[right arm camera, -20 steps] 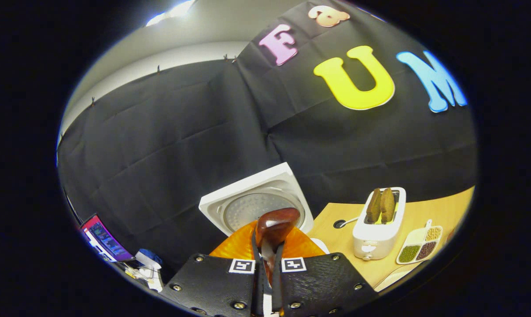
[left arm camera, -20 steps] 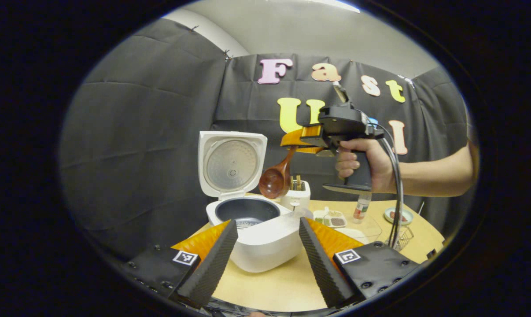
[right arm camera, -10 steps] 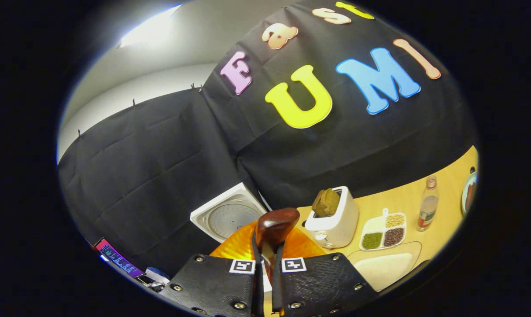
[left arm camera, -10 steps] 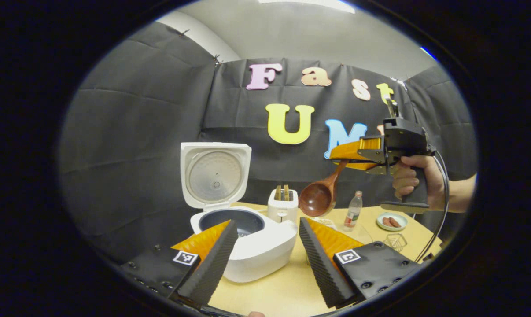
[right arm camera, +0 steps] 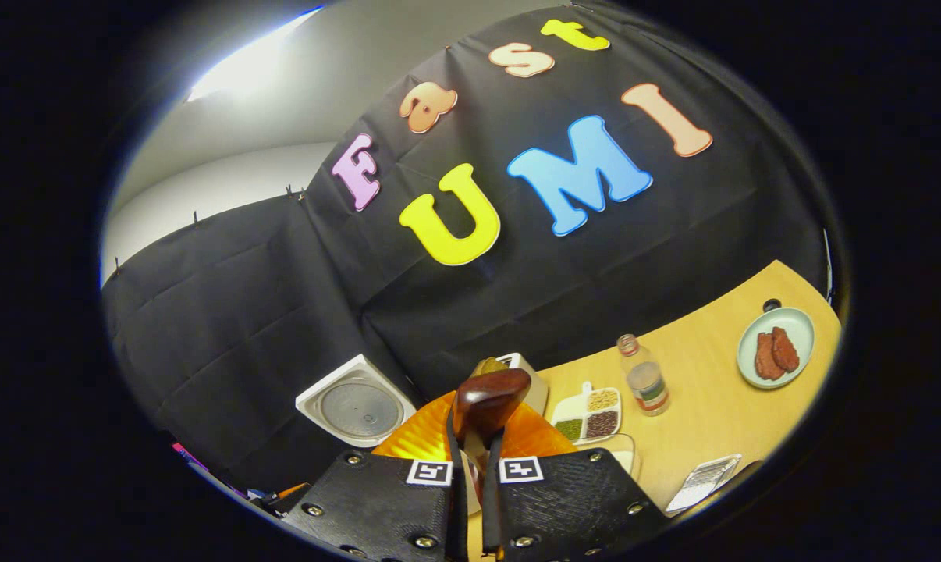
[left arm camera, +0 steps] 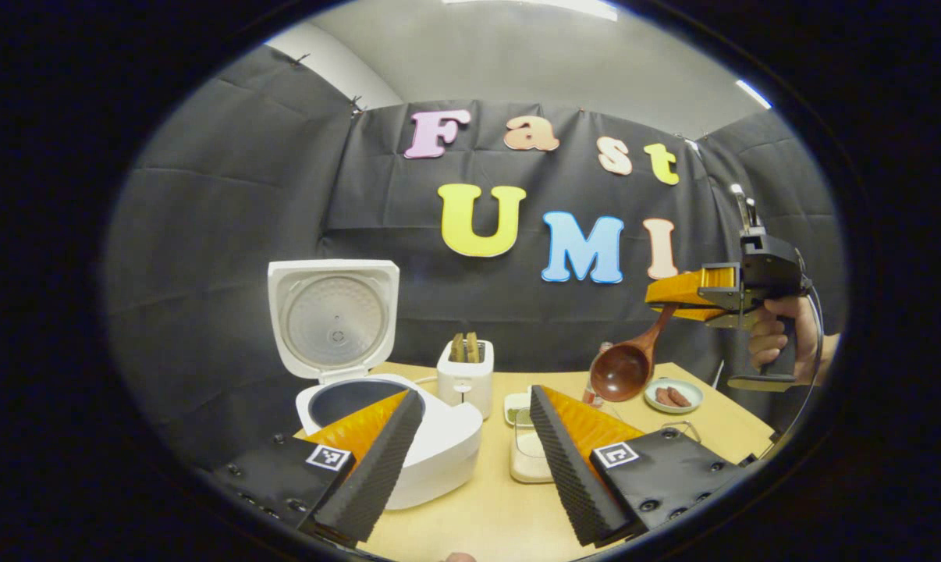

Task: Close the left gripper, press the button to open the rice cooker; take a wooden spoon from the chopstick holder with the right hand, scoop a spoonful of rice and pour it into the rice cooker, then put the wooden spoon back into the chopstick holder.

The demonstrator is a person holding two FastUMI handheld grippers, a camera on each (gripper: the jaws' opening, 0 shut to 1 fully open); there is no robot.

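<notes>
The white rice cooker [left arm camera: 431,457] stands at the left of the table with its lid [left arm camera: 334,316] upright and its dark pot uncovered. My left gripper [left arm camera: 470,460] hovers open before it, nothing between its fingers. Off to the right, a hand holds my right gripper [left arm camera: 658,300] in the air, shut on the handle of the wooden spoon [left arm camera: 619,373], whose bowl hangs down above the table. In the right gripper view the spoon [right arm camera: 490,394] sticks up between the shut fingers of the right gripper [right arm camera: 470,460]. A metal mesh holder [right arm camera: 704,481] lies at the table's near edge.
A white toaster [left arm camera: 464,375] with bread stands behind the cooker. A clear tub of rice [left arm camera: 529,453] sits between my left fingers. A divided dish of grains [right arm camera: 587,417], a small bottle [right arm camera: 644,382] and a plate of meat [right arm camera: 776,351] spread across the wooden table [right arm camera: 712,421].
The right gripper has carried the spoon from above the cooker rightward to over the right side of the table. The left gripper stays open, its view swung a little to the right.
</notes>
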